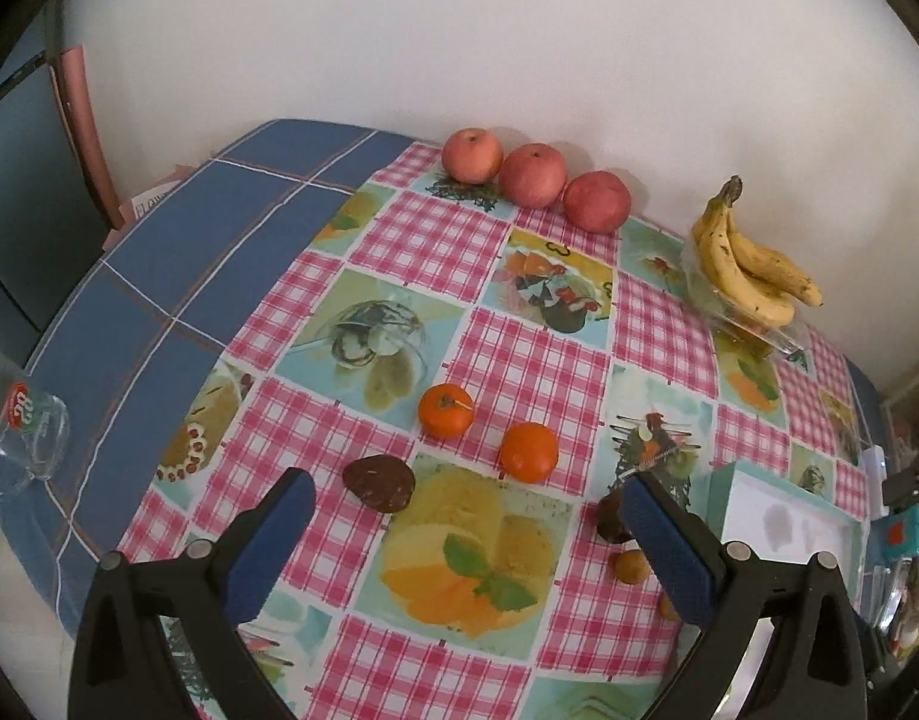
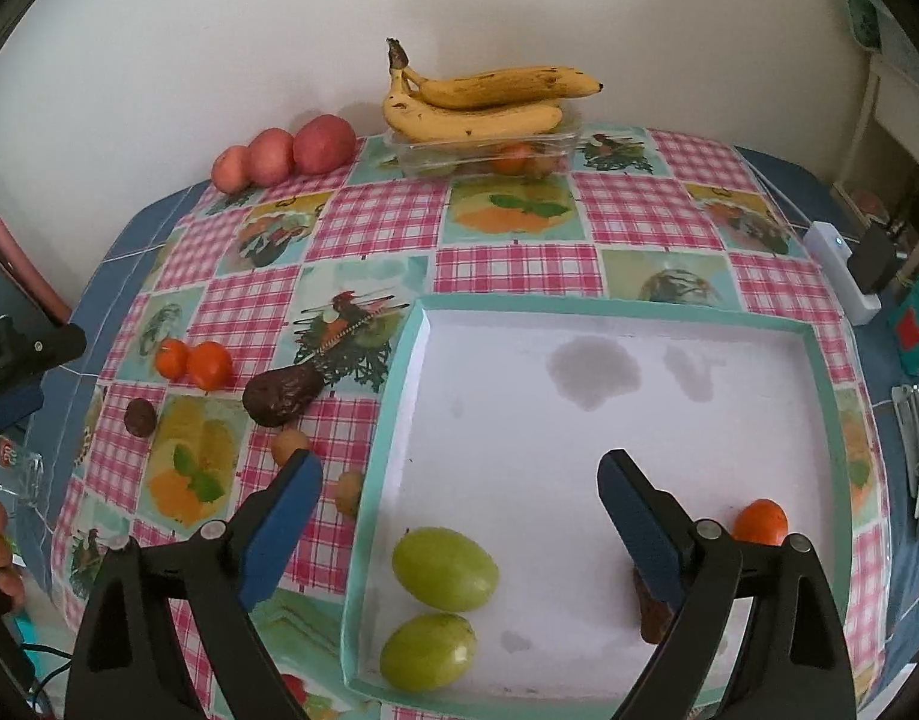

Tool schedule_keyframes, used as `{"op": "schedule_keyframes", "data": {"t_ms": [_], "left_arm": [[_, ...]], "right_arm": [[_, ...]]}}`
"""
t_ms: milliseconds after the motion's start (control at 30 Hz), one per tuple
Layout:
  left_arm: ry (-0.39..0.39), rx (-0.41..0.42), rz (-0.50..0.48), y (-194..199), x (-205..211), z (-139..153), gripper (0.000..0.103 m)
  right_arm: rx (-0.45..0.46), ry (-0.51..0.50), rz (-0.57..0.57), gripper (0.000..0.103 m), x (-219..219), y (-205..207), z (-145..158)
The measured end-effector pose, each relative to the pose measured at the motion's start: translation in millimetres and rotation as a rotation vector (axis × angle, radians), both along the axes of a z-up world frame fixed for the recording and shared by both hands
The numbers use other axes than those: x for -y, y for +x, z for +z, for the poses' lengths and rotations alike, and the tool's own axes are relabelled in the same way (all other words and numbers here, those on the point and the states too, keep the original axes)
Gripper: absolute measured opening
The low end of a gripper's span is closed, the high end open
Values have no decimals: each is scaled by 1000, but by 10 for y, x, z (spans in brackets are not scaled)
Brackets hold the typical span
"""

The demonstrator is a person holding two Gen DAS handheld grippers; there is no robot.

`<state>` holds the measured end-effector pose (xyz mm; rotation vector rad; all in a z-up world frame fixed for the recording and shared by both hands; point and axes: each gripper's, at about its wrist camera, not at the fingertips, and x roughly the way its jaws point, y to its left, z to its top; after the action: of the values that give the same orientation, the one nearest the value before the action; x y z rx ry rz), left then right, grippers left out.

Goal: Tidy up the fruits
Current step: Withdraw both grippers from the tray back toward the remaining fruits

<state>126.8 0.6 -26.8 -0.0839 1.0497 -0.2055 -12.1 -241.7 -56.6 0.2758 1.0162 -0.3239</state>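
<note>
Fruits are lying scattered over the checked pink tabletop (image 1: 459,252). Two round orange mandarins (image 1: 446,411) are sitting just ahead of the left claw (image 1: 468,495), which is hovering released and empty, a dark brown wrinkled fruit (image 1: 379,482) lying near its left finger. The right claw (image 2: 459,480) is hanging released above the white teal-rimmed tray (image 2: 819,372), where two oval green fruits (image 2: 445,568) are resting between its fingers; one orange mandarin (image 2: 759,521) is sitting beyond its right finger. Three red apples (image 1: 531,174) and a yellow banana bunch (image 2: 483,102) are lining the far edge.
</note>
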Motion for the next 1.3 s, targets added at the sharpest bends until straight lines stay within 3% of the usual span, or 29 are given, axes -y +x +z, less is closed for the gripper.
{"op": "schedule_keyframes", "data": {"t_ms": [233,700,867,967,1167,1300], "left_arm": [[11,-77,4,150,49,-206,103],[68,-127,-53,391,149,-432,103],[30,-95,-44,449,21,-353,103],[-19,-37,-21,462,-147,-246,103],[-130,-32,62,573,-542,-164,103],[-129,-18,61,614,-695,-106,103]], "right_arm": [[-20,10,22,93,-68,171,-81],[-67,21,-11,93,-34,524,-83],[-59,75,2,93,-67,657,-15],[-68,41,6,93,-144,720,50],[-32,54,47,93,-302,855,157],[-30,68,72,93,-406,951,193]]}}
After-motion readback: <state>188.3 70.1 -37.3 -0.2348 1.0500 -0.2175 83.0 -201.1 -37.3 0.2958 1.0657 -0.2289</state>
